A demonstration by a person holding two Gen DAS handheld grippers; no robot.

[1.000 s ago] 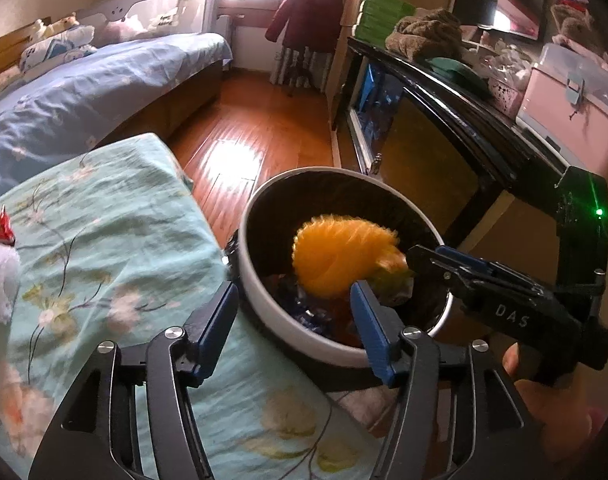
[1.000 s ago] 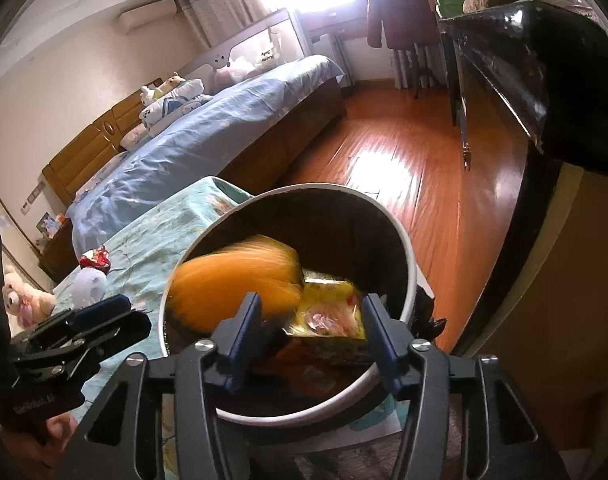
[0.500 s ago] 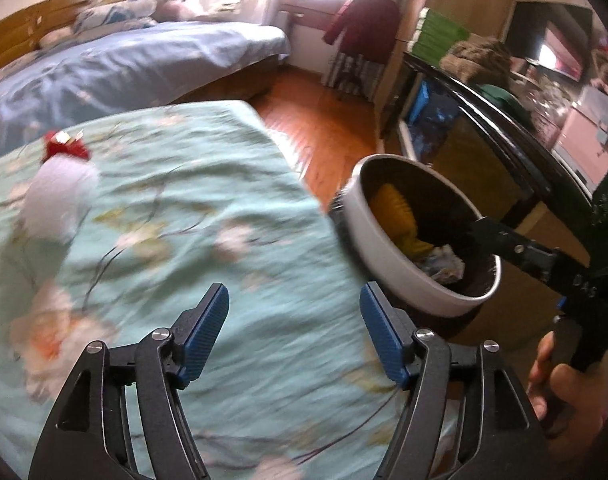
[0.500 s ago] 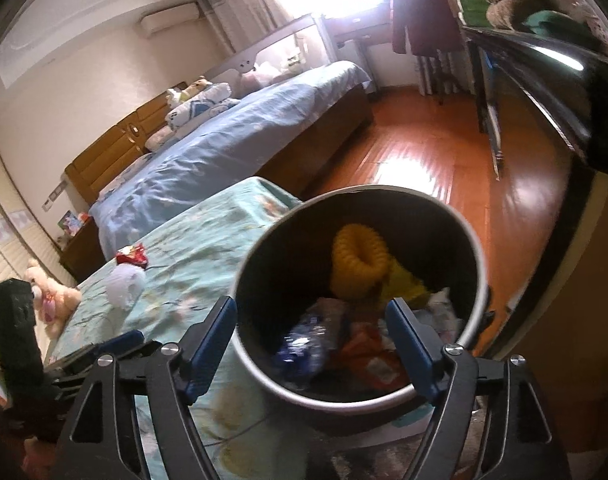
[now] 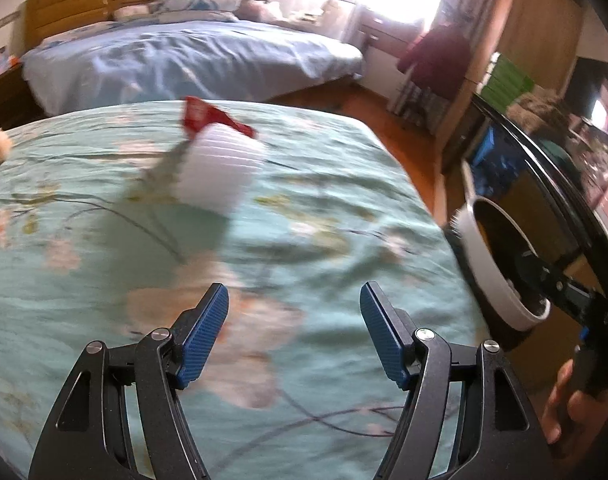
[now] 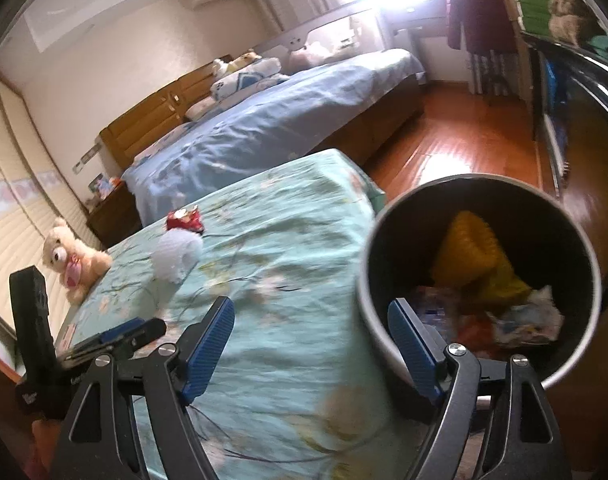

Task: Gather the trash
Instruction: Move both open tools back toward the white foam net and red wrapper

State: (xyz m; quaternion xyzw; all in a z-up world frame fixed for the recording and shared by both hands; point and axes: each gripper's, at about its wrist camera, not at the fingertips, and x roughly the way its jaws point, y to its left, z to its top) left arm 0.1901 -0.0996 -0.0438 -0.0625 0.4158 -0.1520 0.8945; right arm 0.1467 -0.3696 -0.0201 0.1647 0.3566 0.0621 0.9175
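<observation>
A white ribbed paper cup (image 5: 220, 168) lies on the teal flowered bedspread (image 5: 104, 272), with a red wrapper (image 5: 208, 118) just behind it. Both show small in the right wrist view: the cup (image 6: 176, 256) and the wrapper (image 6: 184, 220). My left gripper (image 5: 294, 336) is open and empty above the bedspread, short of the cup. My right gripper (image 6: 309, 344) is open and empty at the near rim of the round trash bin (image 6: 373, 280). The bin holds an orange cup (image 6: 467, 248) and several wrappers.
The bin (image 5: 483, 276) stands on the floor off the bed's right edge, beside a dark cabinet (image 5: 543, 184). A teddy bear (image 6: 70, 256) sits at the bedspread's left. A blue-covered bed (image 6: 264, 128) lies beyond a strip of wooden floor (image 6: 463, 140).
The orange cup has dropped into the bin. My left gripper has swung left from the bin to over the bedspread, facing the white cup. My right gripper has opened and pulled back slightly.
</observation>
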